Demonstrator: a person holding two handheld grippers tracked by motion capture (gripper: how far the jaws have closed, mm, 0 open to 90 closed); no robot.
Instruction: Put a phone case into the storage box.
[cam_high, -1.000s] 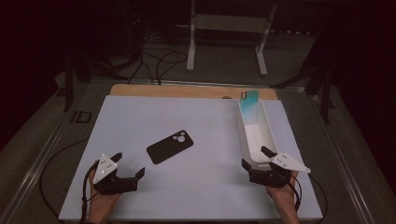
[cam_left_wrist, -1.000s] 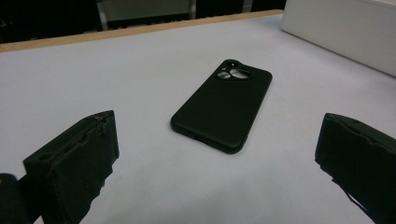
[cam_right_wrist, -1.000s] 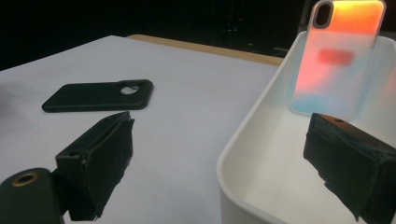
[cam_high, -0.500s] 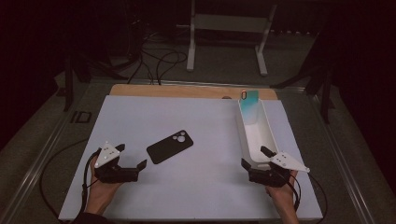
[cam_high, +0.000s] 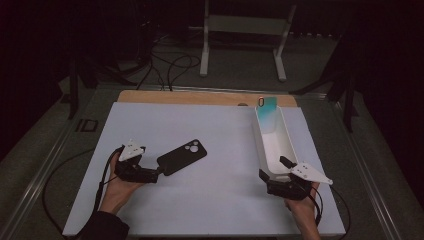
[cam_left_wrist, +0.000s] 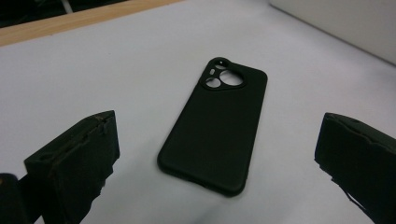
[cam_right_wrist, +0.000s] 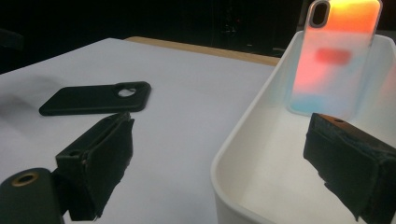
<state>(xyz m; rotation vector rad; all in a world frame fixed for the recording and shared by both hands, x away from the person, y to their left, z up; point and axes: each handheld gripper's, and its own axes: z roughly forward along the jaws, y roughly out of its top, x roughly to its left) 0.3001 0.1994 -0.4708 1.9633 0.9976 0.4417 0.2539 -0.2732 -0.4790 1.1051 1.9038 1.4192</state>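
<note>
Left of centre on the white table (cam_high: 220, 200), a black phone case (cam_left_wrist: 215, 126) lies flat, camera cutouts far, its near end just ahead of the left gripper (cam_high: 150, 175), whose jaws stand apart. The approach looks underway; next, straddle and close. The right gripper (cam_high: 274, 176), also apart, waits at the white tray (cam_high: 257, 145).

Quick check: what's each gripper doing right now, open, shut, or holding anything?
Left gripper: open, empty, jaws either side of the black phone case.
Right gripper: open, empty, at the white tray's near end.
</note>
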